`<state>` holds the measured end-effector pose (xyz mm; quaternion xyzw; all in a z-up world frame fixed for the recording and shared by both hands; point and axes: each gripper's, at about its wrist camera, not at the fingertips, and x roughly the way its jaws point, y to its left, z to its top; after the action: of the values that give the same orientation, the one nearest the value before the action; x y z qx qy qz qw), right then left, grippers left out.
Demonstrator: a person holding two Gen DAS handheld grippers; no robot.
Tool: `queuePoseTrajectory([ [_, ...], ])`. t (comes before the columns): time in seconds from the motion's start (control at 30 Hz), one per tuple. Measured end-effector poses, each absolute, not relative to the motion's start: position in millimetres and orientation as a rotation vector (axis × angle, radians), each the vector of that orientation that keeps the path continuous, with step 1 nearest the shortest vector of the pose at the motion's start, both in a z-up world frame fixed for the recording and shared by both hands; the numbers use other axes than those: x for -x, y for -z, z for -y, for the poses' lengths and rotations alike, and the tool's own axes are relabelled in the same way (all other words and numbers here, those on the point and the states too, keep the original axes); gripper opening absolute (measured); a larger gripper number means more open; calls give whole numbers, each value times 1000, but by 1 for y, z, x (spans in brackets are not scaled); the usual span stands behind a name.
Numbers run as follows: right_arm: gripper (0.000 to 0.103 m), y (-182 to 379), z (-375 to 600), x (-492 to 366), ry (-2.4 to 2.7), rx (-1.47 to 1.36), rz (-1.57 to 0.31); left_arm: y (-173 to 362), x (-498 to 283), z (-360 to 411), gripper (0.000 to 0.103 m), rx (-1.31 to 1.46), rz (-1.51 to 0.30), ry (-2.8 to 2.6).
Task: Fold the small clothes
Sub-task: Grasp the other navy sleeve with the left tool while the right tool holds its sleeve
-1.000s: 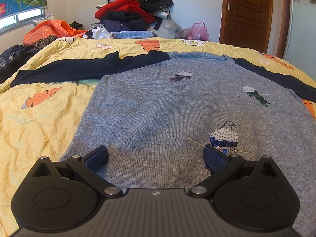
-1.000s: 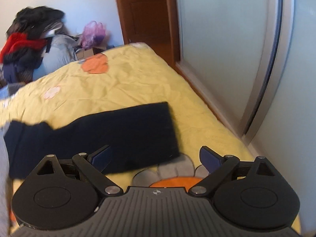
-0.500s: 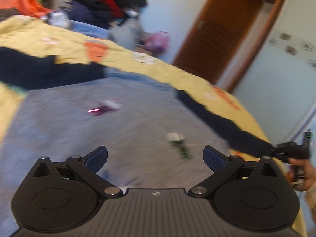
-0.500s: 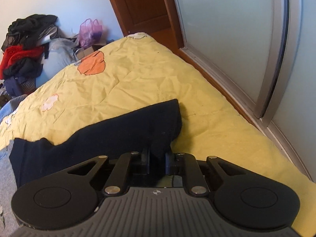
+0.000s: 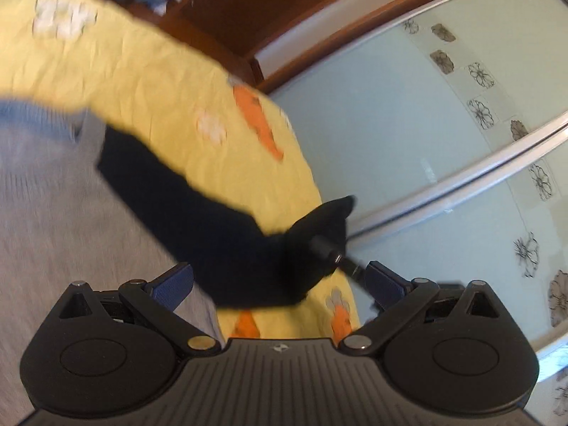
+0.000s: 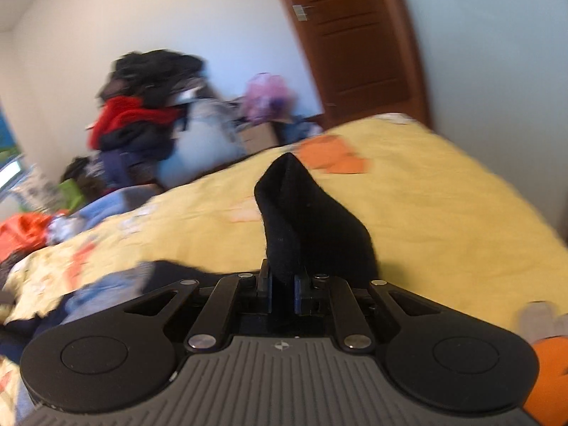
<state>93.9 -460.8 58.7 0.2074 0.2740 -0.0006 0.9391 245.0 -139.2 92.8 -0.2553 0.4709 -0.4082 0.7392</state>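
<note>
A grey sweater [image 5: 53, 213] with dark sleeves lies flat on the yellow bedsheet [image 5: 159, 88]. Its right sleeve [image 5: 213, 223] runs across the left wrist view, its far end raised off the sheet. My left gripper [image 5: 278, 280] hovers open just over that sleeve, with nothing pinched. In the right wrist view my right gripper [image 6: 283, 287] is shut on the sleeve's cuff [image 6: 301, 220], which stands up in a dark peak above the pads. A blurred patch of the sweater's body [image 6: 106, 291] shows at lower left there.
A heap of clothes [image 6: 142, 117] and a pink bag [image 6: 266, 96] stand beyond the bed's far end, beside a brown door [image 6: 355, 35]. Pale sliding wardrobe doors [image 5: 426, 142] run close along the bed's right edge [image 5: 312, 177].
My right gripper closed on the sleeve's cuff, lifted it off the sheet and swung left. My left gripper, still open, swept right from the grey body over to the same sleeve.
</note>
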Motion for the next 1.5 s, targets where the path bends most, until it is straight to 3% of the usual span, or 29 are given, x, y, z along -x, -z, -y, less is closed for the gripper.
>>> queuePoseTrajectory([
  [0.27,16,-75,332,-158,-216,-399,-613,-111,-280,54,103,556,-972,668],
  [0.47,19,-27,252,-193,-205,-252,-812,-89,-294,19,103,487,-1070,567],
  [0.5,26,-19,246,-196,-216,-237,-854,-83,-296,16,103,502,-1084,589],
  [0.57,55,-23,251,-185,-261,-278,-813,-71,-300,19,103,532,-1123,618],
  [0.63,102,-32,270,-167,-294,-382,-777,-59,-304,25,103,589,-1159,661],
  [0.9,96,-63,350,-80,-232,-448,-653,-15,-325,44,103,722,-1249,632],
  [1.07,88,-48,377,-74,-189,-454,-642,2,-336,57,103,722,-1316,601],
  [1.17,74,-38,383,-76,-189,-478,-641,7,-344,69,103,761,-1344,626],
  [1.23,51,-33,383,-80,-194,-489,-654,18,-346,73,103,854,-1394,646],
  [1.27,49,-31,383,-83,-187,-504,-655,22,-346,73,103,902,-1398,652],
  [1.3,49,-30,385,-86,-189,-521,-654,22,-346,73,100,916,-1389,667],
  [1.33,49,-28,387,-89,-186,-539,-655,21,-345,72,77,914,-1376,669],
  [1.37,49,-27,387,-94,-181,-555,-659,20,-344,68,51,898,-1370,657],
  [1.4,49,-26,388,-98,-183,-567,-666,19,-343,66,4,860,-1370,633],
  [1.5,49,-23,389,-109,-148,-591,-687,19,-337,60,5,790,-1352,612],
])
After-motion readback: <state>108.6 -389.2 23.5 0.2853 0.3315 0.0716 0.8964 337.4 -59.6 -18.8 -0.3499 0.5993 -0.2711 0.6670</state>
